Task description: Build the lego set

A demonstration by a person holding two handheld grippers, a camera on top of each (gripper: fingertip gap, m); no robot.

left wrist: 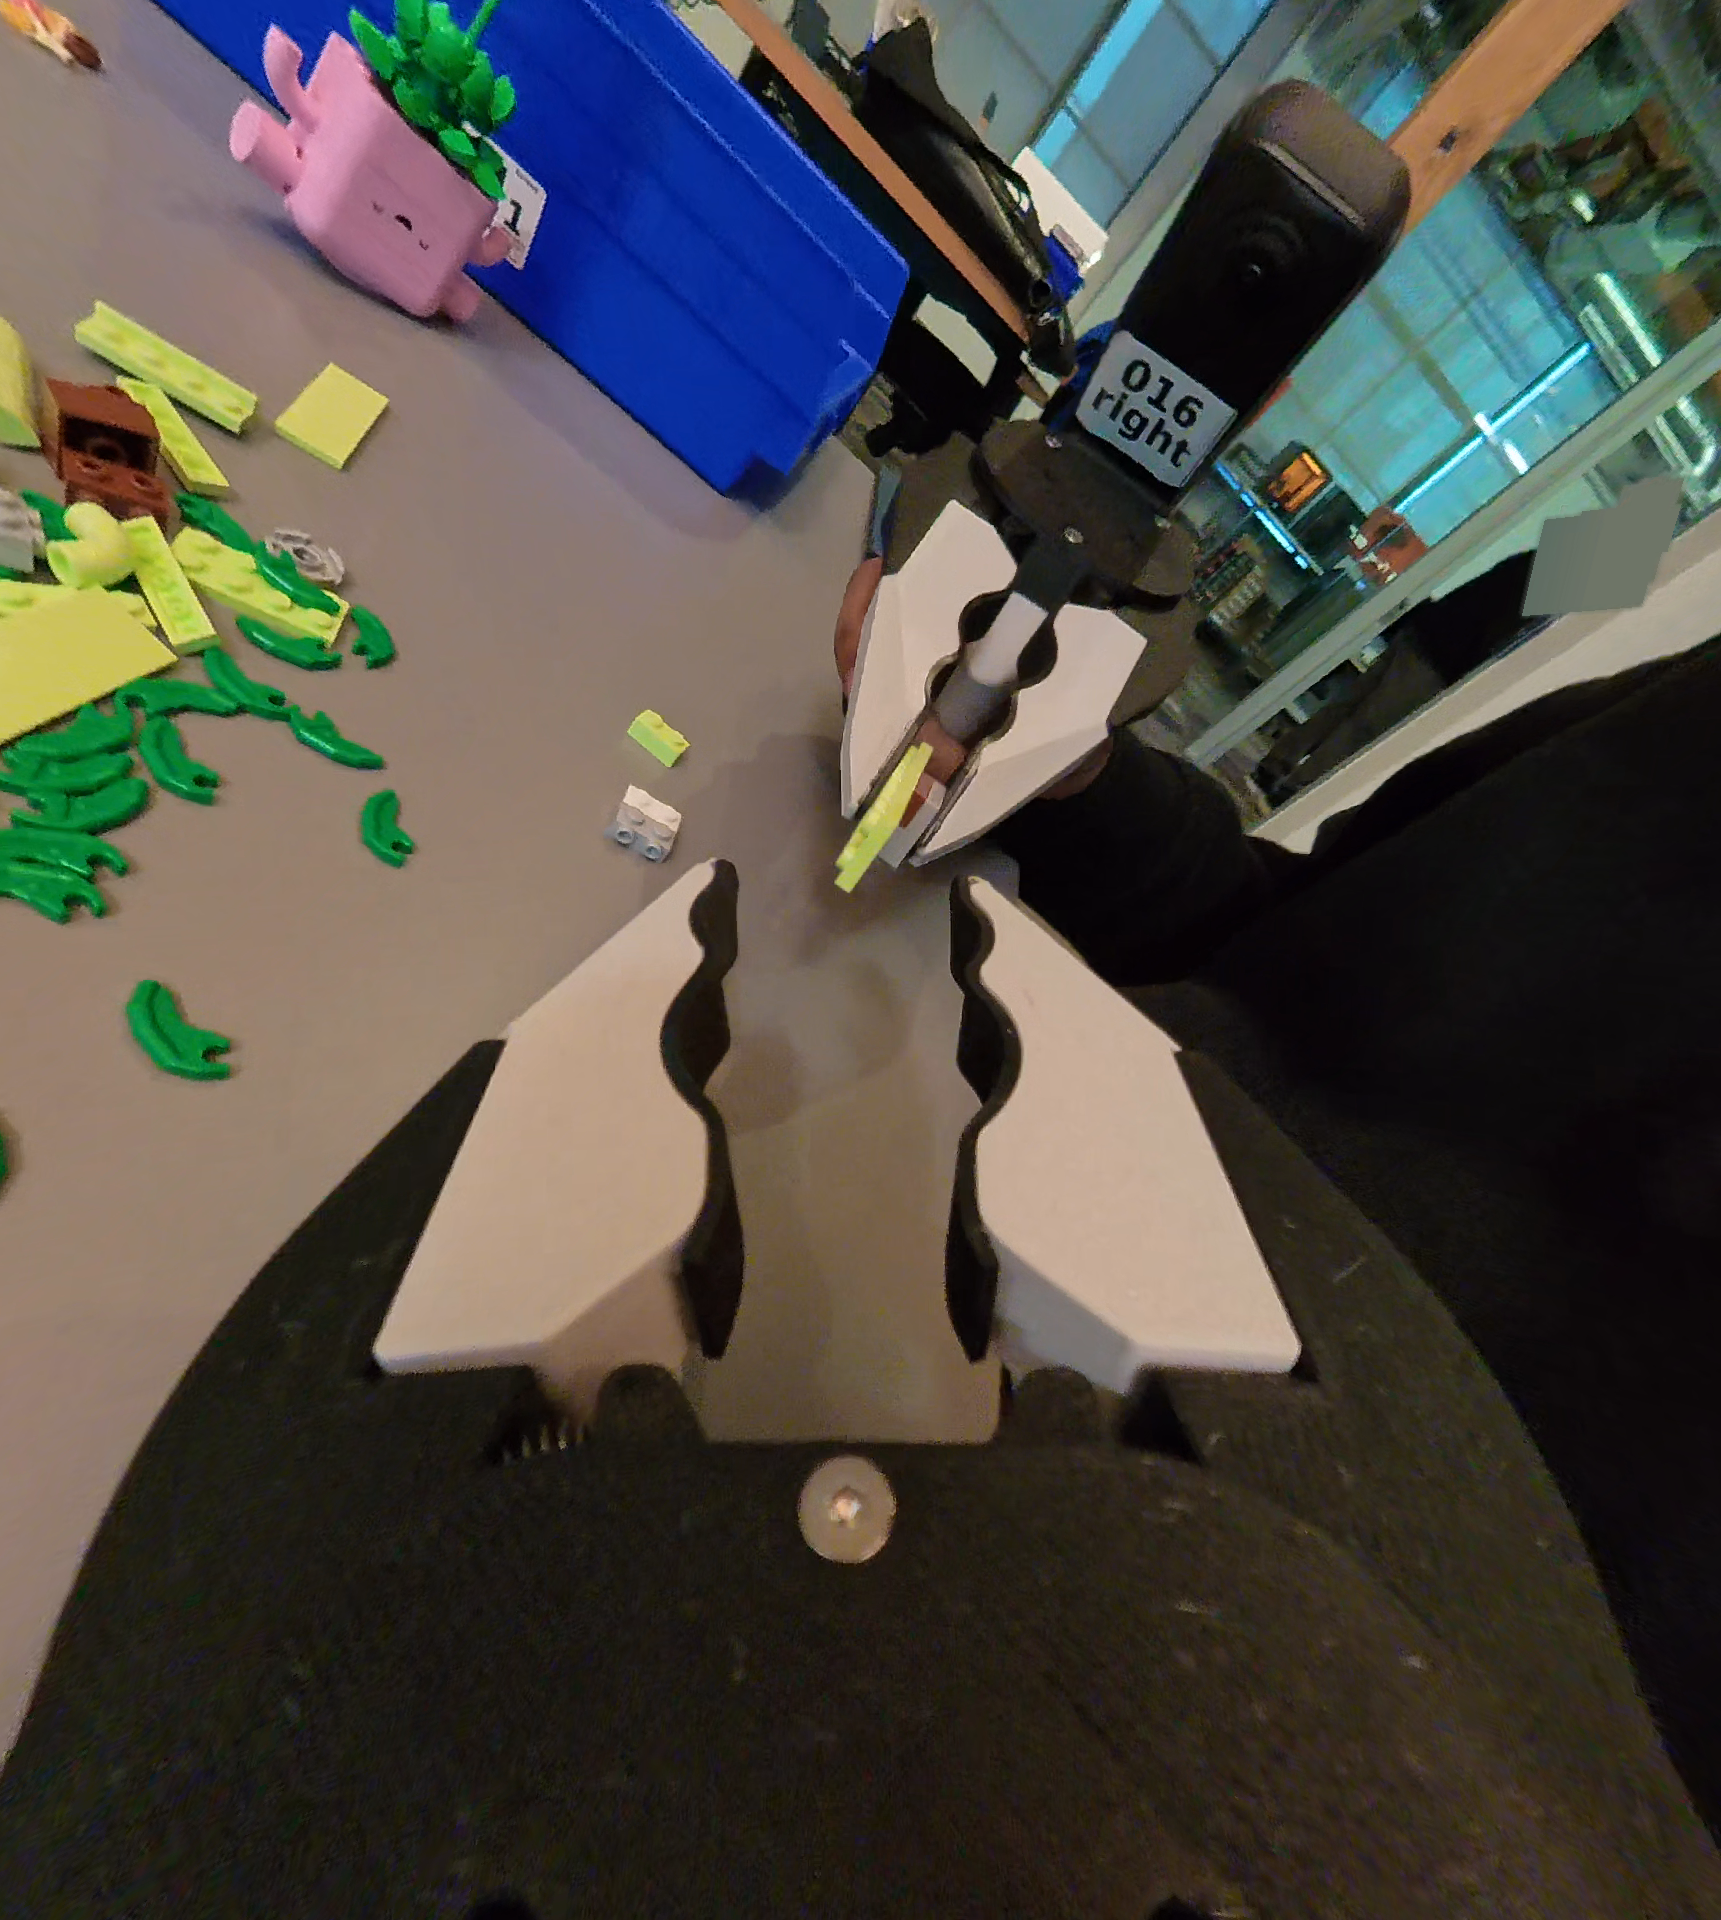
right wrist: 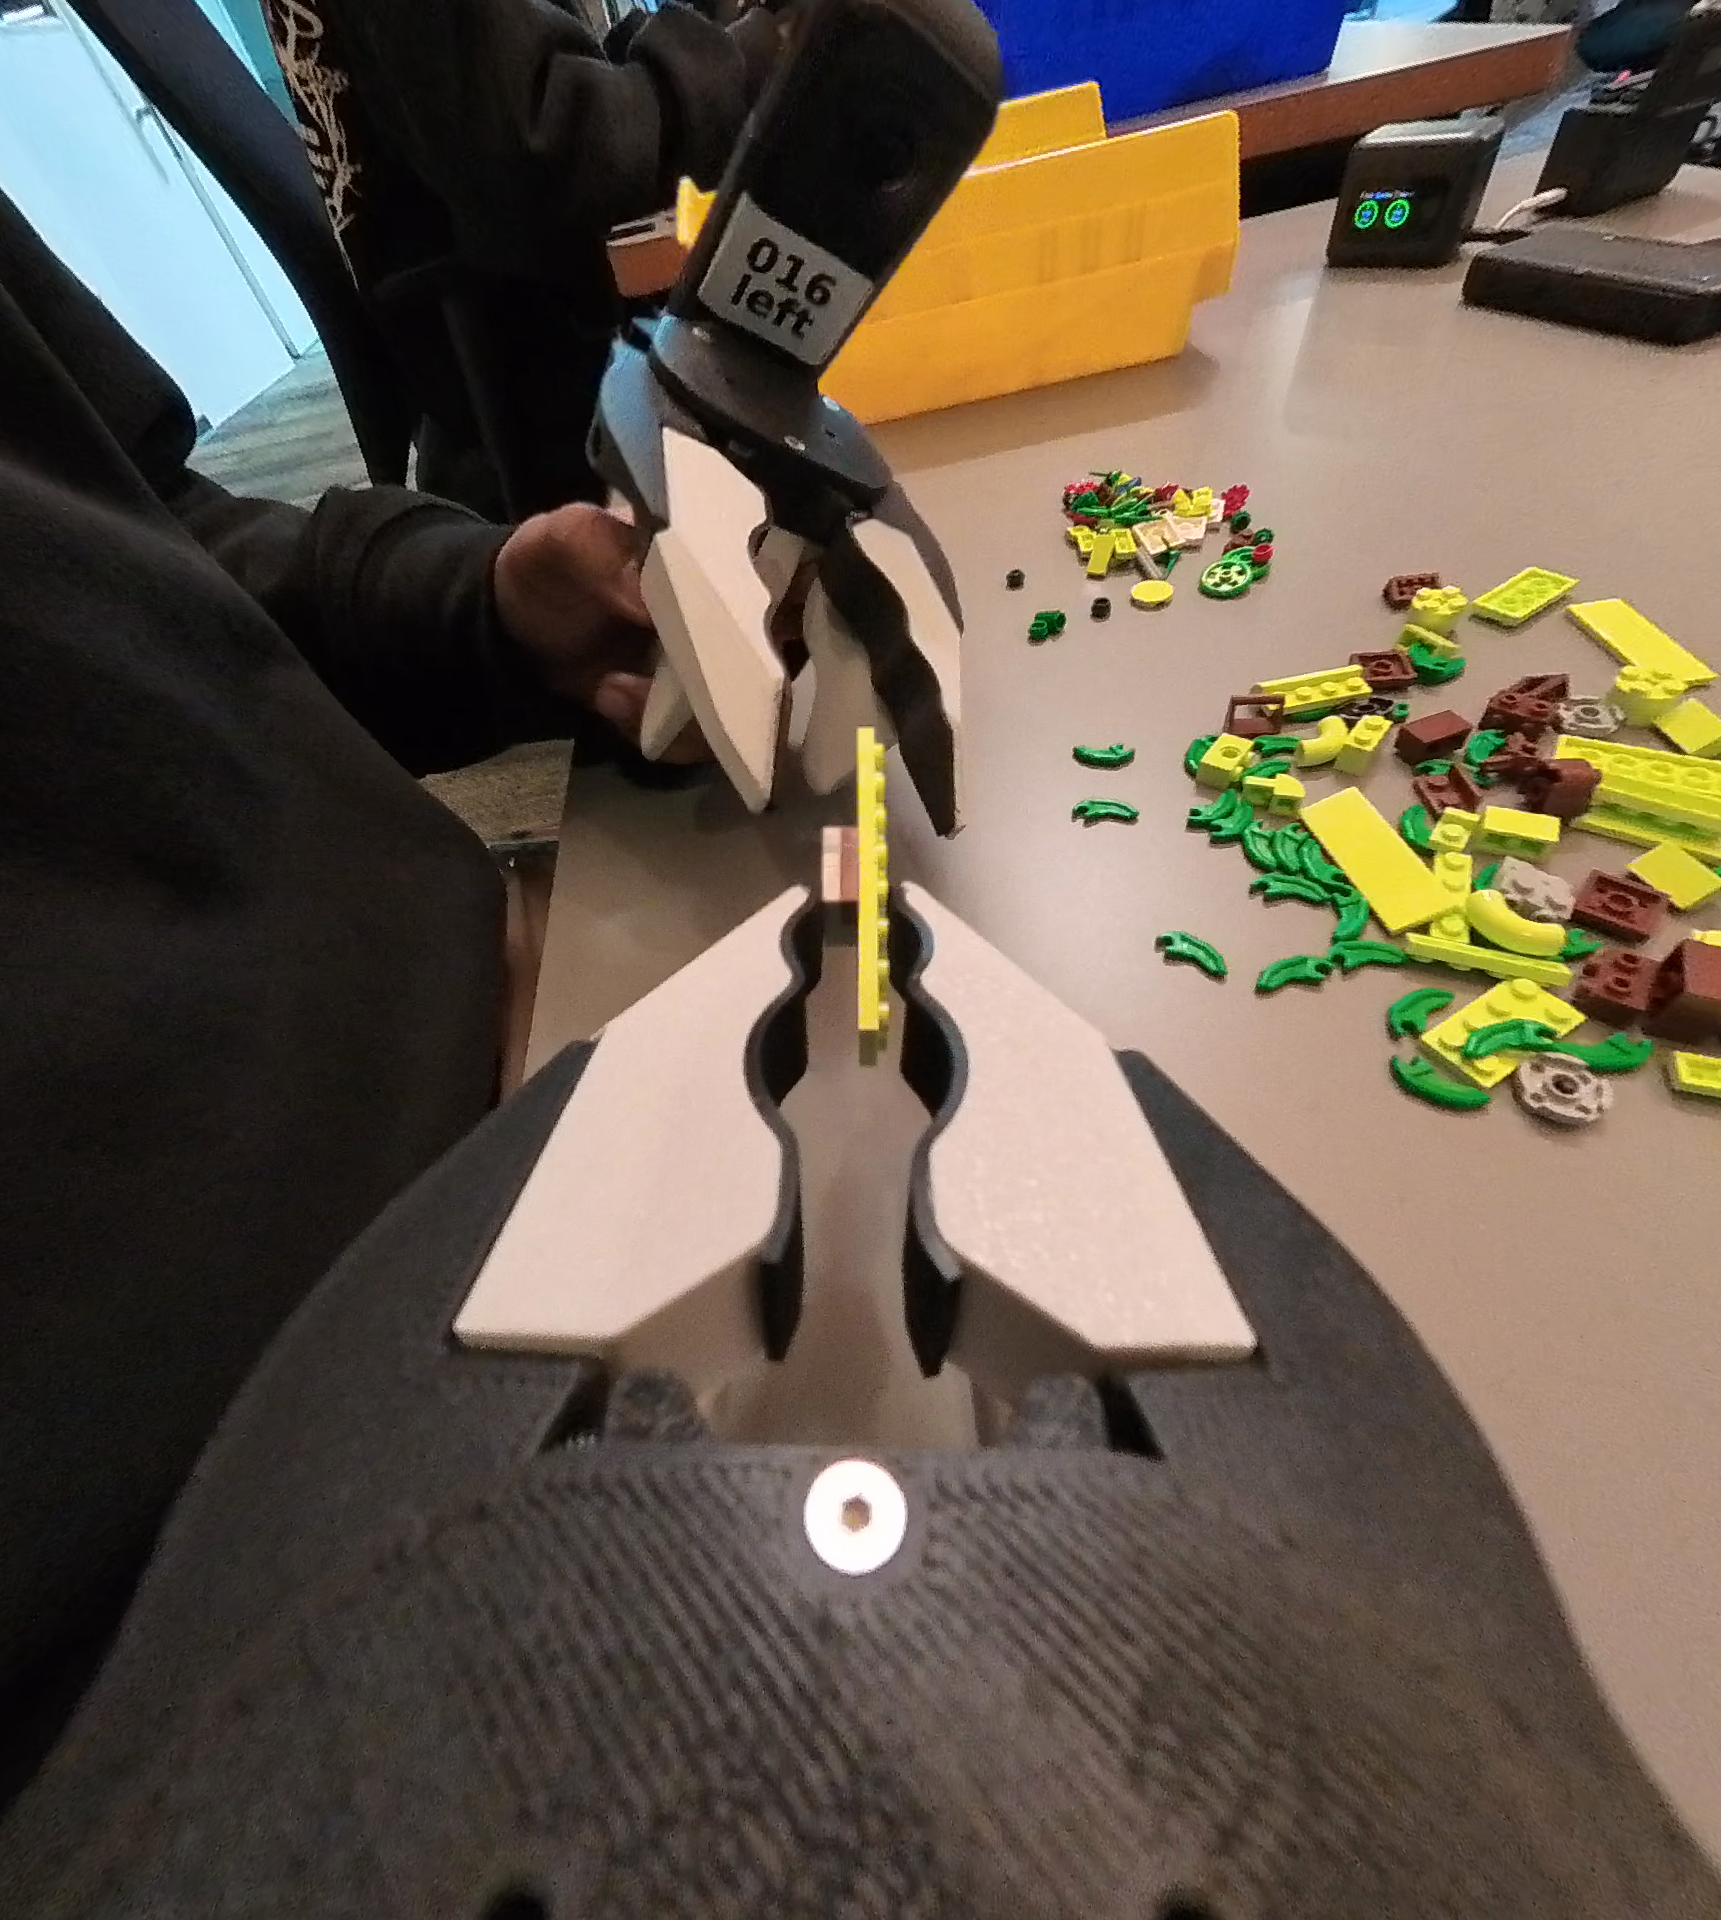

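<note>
Right gripper [right wrist: 851, 904] clamps a lime plate [right wrist: 871, 904] edge-up; left gripper [left wrist: 840, 883], fingers apart, faces it.

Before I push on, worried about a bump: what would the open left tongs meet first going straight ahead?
Probably the lime plate held in the right tongs, just beyond the left tongs; depth is unclear.

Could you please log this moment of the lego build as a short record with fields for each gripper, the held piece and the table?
left gripper: open, empty, tips just short of the held piece
right gripper: shut on lime plate
lime plate: held on edge, a brown and white brick attached to its side
loose pieces: lime, green and brown, scattered on the grey table
finished model: pink planter with green leaves, by the blue bin
</note>
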